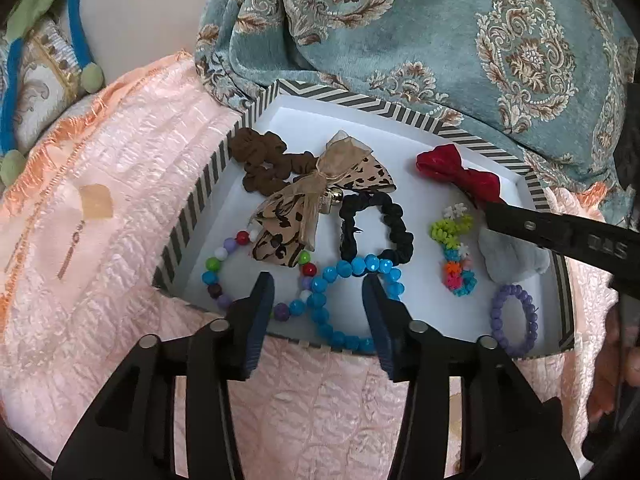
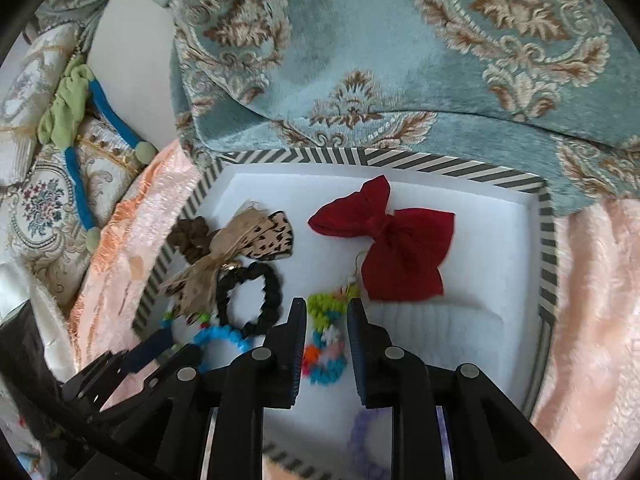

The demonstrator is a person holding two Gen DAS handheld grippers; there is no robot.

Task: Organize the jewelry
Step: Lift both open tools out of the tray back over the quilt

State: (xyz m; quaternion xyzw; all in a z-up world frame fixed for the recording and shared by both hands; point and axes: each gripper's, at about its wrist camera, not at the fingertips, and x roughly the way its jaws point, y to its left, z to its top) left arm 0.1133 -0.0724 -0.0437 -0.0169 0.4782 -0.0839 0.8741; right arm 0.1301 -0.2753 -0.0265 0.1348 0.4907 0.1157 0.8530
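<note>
A white tray with a striped rim (image 1: 192, 216) lies on the peach bedspread and holds the jewelry. My left gripper (image 1: 320, 286) is open just above a blue bead bracelet (image 1: 352, 266), and its pads do not touch it. A multicolour bead bracelet (image 1: 218, 258) lies to the left. My right gripper (image 2: 326, 314) is open, its fingers either side of a bright woven strand (image 2: 324, 344) that lies on the tray floor. Also in the tray are a red bow (image 2: 400, 248), a black scrunchie (image 2: 272, 280), a leopard bow (image 1: 280, 216), a brown scrunchie (image 1: 256, 152) and a purple bracelet (image 1: 516, 320).
A pale grey cloth piece (image 1: 512, 260) lies under the right gripper's finger (image 1: 520, 226). A teal patterned blanket (image 1: 440, 40) is bunched against the tray's far rim. Cushions and a blue-and-green cord (image 1: 76, 20) sit at the far left. A hand shows at the right edge (image 1: 612, 360).
</note>
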